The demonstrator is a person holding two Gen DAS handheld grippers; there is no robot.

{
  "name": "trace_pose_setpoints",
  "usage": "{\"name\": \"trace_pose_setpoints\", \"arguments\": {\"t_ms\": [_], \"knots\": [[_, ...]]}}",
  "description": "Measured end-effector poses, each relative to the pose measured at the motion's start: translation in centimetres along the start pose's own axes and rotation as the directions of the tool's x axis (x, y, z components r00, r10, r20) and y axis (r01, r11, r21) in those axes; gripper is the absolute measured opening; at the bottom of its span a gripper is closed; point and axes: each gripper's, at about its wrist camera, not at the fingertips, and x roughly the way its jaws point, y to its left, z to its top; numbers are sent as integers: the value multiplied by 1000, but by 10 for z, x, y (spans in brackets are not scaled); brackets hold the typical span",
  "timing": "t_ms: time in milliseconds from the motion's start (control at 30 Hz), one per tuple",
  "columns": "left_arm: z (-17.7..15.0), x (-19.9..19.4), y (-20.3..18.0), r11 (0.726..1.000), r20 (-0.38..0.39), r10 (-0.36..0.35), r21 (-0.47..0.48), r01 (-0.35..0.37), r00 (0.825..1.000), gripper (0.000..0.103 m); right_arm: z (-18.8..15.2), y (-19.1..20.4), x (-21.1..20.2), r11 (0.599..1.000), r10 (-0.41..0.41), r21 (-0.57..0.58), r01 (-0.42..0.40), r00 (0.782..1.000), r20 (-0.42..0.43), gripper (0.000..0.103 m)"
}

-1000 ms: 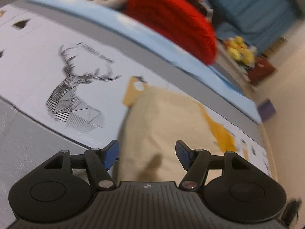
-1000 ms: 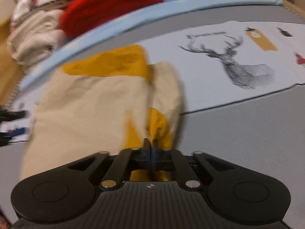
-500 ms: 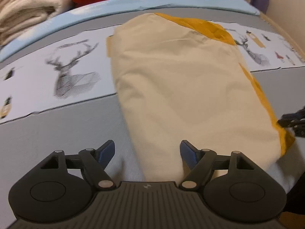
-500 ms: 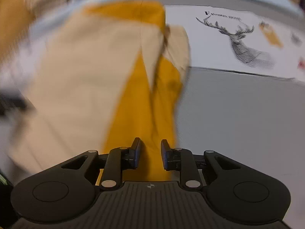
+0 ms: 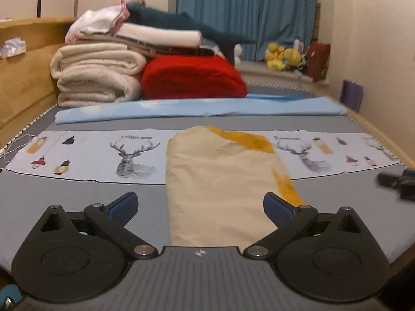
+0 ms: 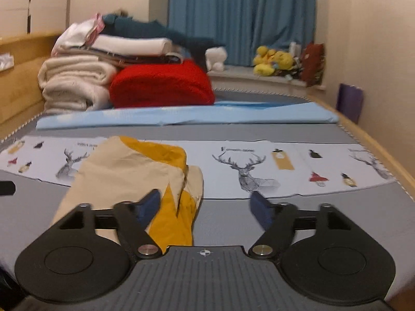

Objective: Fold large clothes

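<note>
A folded beige and mustard-yellow garment lies on the grey bed, reaching across the deer-print strip. In the left wrist view my left gripper hovers above its near end, jaws still opening wide, nothing pressed between the blue pads. In the right wrist view my right gripper is raised to the right of the garment's near end, its jaws opening and empty; the left pad stands in front of the yellow flap without gripping it. The right gripper's tip shows at the right edge of the left wrist view.
A pile of folded cream blankets and a red blanket sits at the bed's far side behind a light blue sheet. Wooden bed frame on the left, wall on the right, blue curtain and plush toys behind.
The right gripper opened and let go of the garment's yellow edge. Both grippers pulled back and rose, so the whole bed came into view; the left jaws widened.
</note>
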Motion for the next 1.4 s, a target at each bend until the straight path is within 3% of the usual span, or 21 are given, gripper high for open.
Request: {"name": "trace_pose_setpoints", "arguments": {"t_ms": [100, 200, 300, 400, 567, 1400], "knots": [[-38, -11, -10, 1000, 27, 3, -25, -3, 1000, 103, -29, 13, -9, 1000, 12, 18, -11, 999, -48, 87], [-57, 12, -17, 998, -139, 25, -45, -32, 990, 102, -61, 32, -2, 1000, 20, -21, -23, 989, -146, 86], [-53, 17, -19, 997, -91, 57, -42, -61, 994, 102, -62, 42, 4, 999, 22, -38, -28, 987, -156, 85], [-50, 27, -17, 993, -95, 111, -20, -114, 989, 102, -60, 48, 7, 999, 20, -43, -26, 988, -150, 85], [-49, 33, -1, 991, -153, 55, -116, -74, 987, 102, -63, 57, 12, 998, 31, -45, -39, 985, -170, 85], [-54, 41, -23, 999, -128, 42, -15, -44, 991, 102, -68, 48, 28, 997, 48, 64, -34, 969, -243, 88]]}}
